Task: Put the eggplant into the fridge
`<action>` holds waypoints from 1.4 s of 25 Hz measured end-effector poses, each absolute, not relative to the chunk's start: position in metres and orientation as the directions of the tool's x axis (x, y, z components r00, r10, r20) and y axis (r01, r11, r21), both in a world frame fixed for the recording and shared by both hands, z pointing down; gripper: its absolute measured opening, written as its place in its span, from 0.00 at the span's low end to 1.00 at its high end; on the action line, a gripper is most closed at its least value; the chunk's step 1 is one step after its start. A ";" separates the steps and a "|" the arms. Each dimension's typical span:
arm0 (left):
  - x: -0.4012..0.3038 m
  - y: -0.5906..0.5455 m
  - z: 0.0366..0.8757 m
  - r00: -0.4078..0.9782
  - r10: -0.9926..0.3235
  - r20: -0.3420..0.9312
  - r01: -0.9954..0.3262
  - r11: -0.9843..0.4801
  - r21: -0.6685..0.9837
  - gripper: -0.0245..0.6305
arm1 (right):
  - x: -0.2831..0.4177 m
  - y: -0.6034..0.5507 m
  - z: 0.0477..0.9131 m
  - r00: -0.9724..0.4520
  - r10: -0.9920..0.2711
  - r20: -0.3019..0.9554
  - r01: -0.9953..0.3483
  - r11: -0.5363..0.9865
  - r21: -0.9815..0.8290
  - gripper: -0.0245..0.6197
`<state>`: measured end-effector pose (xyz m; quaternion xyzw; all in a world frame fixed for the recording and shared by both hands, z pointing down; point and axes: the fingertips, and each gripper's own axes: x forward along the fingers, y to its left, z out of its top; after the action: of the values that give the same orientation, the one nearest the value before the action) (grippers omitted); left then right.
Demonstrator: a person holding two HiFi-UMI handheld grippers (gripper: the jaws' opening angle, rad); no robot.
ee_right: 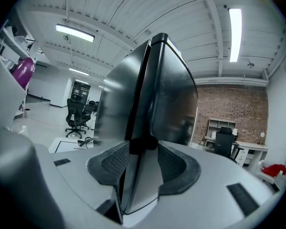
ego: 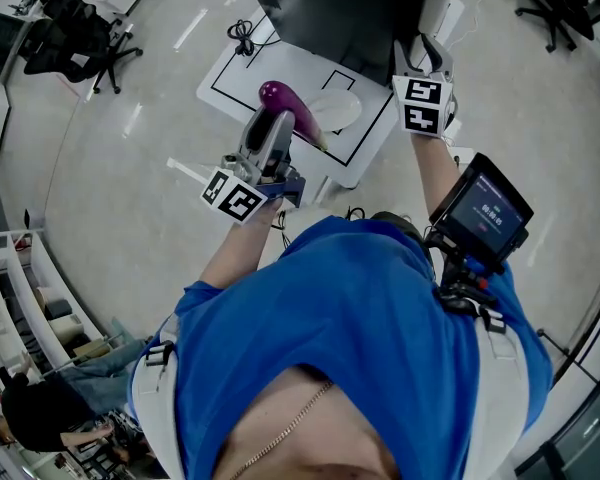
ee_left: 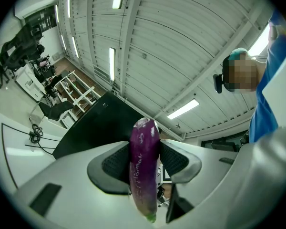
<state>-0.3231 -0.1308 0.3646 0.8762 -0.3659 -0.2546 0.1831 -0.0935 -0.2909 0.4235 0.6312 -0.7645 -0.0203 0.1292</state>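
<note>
Fingers of the left gripper are squeezing the eggplant, while the right gripper is pinching the fridge door by its edge; opening and loading are remaining.

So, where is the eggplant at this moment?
The eggplant is clamped in the left gripper, left of centre in the head view, raised above the white floor mat in front of the dark fridge.

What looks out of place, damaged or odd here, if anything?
Nothing stands out. The eggplant looks whole and sits squarely between the jaws of the left gripper. The right gripper closes on the edge of the fridge door, which shows no damage.
</note>
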 end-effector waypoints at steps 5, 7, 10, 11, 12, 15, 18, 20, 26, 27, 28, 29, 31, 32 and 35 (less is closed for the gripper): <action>-0.324 -0.133 0.366 0.598 -0.738 -0.314 -0.551 -0.662 0.508 0.36 | -0.094 -0.290 0.425 -0.176 -0.968 0.177 -0.959 0.210 0.193 0.32; -0.325 -0.133 0.365 0.596 -0.737 -0.319 -0.550 -0.664 0.507 0.36 | -0.093 -0.289 0.425 -0.179 -0.967 0.179 -0.958 0.213 0.192 0.32; -0.326 -0.134 0.363 0.593 -0.736 -0.325 -0.549 -0.666 0.506 0.36 | -0.094 -0.288 0.425 -0.182 -0.966 0.183 -0.957 0.216 0.192 0.30; -0.326 -0.134 0.363 0.593 -0.736 -0.326 -0.548 -0.666 0.506 0.36 | -0.094 -0.287 0.425 -0.183 -0.966 0.184 -0.957 0.218 0.191 0.30; -0.327 -0.135 0.363 0.593 -0.736 -0.326 -0.548 -0.666 0.506 0.36 | -0.095 -0.287 0.425 -0.184 -0.966 0.184 -0.957 0.219 0.191 0.30; -0.326 -0.136 0.363 0.596 -0.734 -0.325 -0.547 -0.668 0.505 0.36 | -0.097 -0.288 0.425 -0.180 -0.966 0.188 -0.958 0.215 0.188 0.30; -0.325 -0.135 0.364 0.598 -0.733 -0.324 -0.547 -0.669 0.503 0.36 | -0.098 -0.287 0.426 -0.166 -0.969 0.182 -0.960 0.201 0.196 0.30; -0.325 -0.134 0.364 0.598 -0.734 -0.324 -0.549 -0.668 0.503 0.36 | -0.099 -0.287 0.426 -0.159 -0.972 0.172 -0.962 0.192 0.193 0.30; -0.324 -0.131 0.361 0.599 -0.735 -0.318 -0.551 -0.666 0.503 0.36 | -0.096 -0.291 0.419 -0.148 -0.975 0.163 -0.973 0.174 0.154 0.30; -0.323 -0.132 0.361 0.599 -0.736 -0.317 -0.552 -0.665 0.503 0.36 | -0.095 -0.291 0.419 -0.147 -0.975 0.165 -0.975 0.171 0.140 0.30; -0.323 -0.132 0.361 0.598 -0.736 -0.316 -0.553 -0.665 0.502 0.36 | -0.093 -0.291 0.419 -0.145 -0.975 0.169 -0.978 0.167 0.126 0.30; -0.323 -0.133 0.361 0.598 -0.737 -0.316 -0.554 -0.664 0.502 0.36 | -0.092 -0.291 0.419 -0.142 -0.975 0.173 -0.980 0.163 0.113 0.30; -0.323 -0.133 0.360 0.597 -0.737 -0.316 -0.554 -0.664 0.503 0.36 | -0.089 -0.291 0.420 -0.138 -0.973 0.183 -0.982 0.158 0.104 0.30; -0.323 -0.133 0.360 0.598 -0.737 -0.316 -0.553 -0.664 0.503 0.36 | -0.088 -0.291 0.420 -0.138 -0.973 0.186 -0.982 0.159 0.104 0.30; -0.323 -0.134 0.360 0.598 -0.737 -0.314 -0.552 -0.663 0.505 0.36 | -0.087 -0.290 0.418 -0.152 -0.971 0.183 -0.979 0.173 0.105 0.30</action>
<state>-0.3231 -0.1339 0.3597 0.8754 -0.3683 -0.2554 0.1811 -0.0873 -0.2904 0.4183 0.6427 -0.7588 0.0194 0.1043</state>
